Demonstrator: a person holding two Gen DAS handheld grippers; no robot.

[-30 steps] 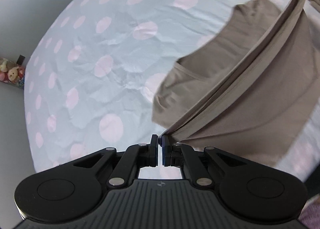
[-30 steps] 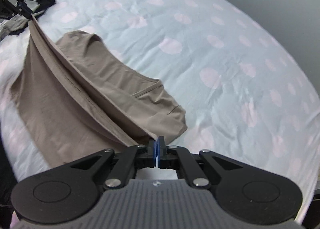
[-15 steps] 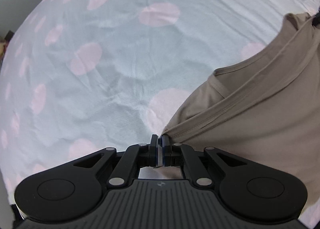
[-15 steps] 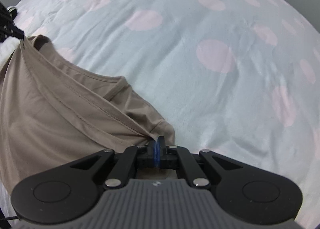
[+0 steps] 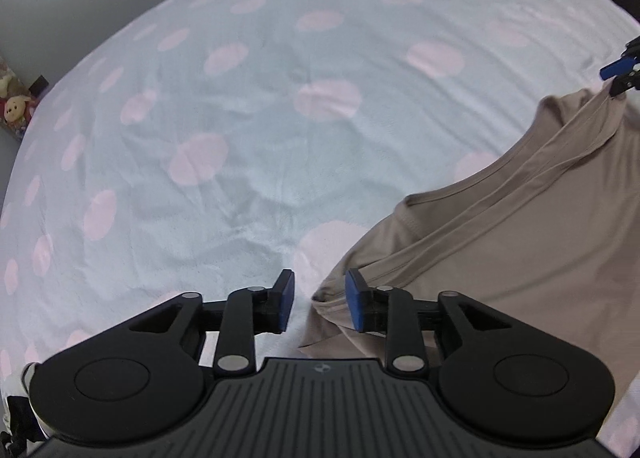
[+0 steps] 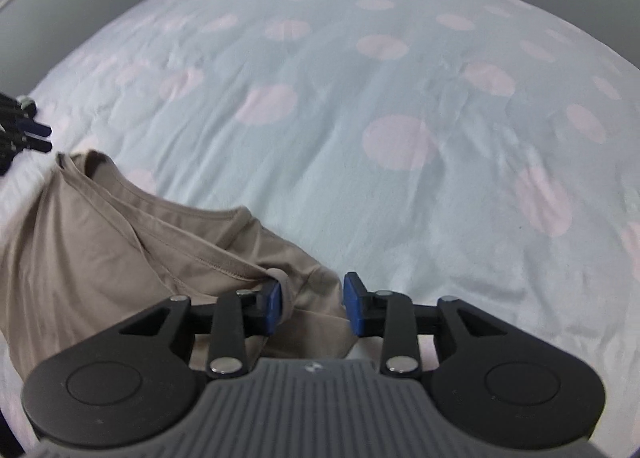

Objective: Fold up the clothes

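Beige garment (image 5: pixel 520 258) spread on dotted bedsheet (image 5: pixel 240 118), long folded edge stretched between both grippers. Left gripper (image 5: pixel 316 300): jaws parted, nothing gripped; garment corner seen between jaws, toward right pad. Right gripper (image 6: pixel 310 300): jaws parted, hem draped against left pad. Both corners equally near; next grasp judged dependent on fold line.

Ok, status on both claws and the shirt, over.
Left claw open, right claw open. Tan shirt flat on the dotted bedspread, corners between the fingers. Nothing in the way.
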